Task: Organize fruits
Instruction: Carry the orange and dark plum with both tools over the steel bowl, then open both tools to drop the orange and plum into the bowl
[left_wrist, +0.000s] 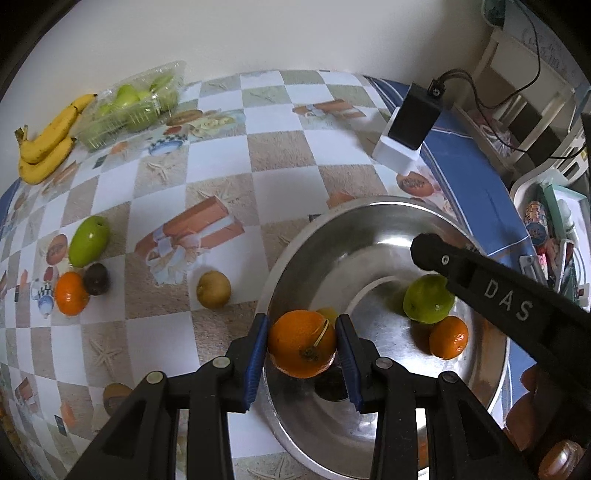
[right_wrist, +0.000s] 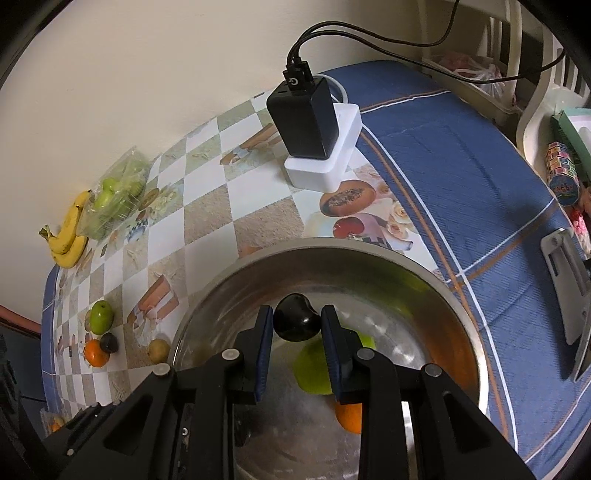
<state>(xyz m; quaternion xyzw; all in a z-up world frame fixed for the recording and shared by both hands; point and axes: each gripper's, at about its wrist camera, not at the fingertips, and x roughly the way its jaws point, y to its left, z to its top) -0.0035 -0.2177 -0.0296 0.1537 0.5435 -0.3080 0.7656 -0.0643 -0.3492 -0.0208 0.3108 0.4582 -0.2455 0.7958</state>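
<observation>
My left gripper (left_wrist: 301, 341) is shut on a large orange (left_wrist: 301, 343) and holds it over the near left rim of a steel bowl (left_wrist: 295, 251). In the bowl lie a green apple (left_wrist: 428, 299) and a small orange (left_wrist: 448, 336). My right gripper (right_wrist: 297, 325) is shut on a dark plum (right_wrist: 297, 321) above the bowl (right_wrist: 229, 273); the green apple (right_wrist: 312, 365) and an orange (right_wrist: 351, 417) lie below it. The right gripper's body (left_wrist: 517, 299) crosses the left wrist view over the bowl.
On the checkered tablecloth left of the bowl lie a green apple (left_wrist: 88, 240), a dark plum (left_wrist: 96, 278), an orange (left_wrist: 71, 293) and a brownish pear (left_wrist: 213, 289). Bananas (left_wrist: 48, 140) and a clear box of green fruit (left_wrist: 129, 107) sit by the wall. A black charger on a white base (right_wrist: 314, 129) stands behind the bowl.
</observation>
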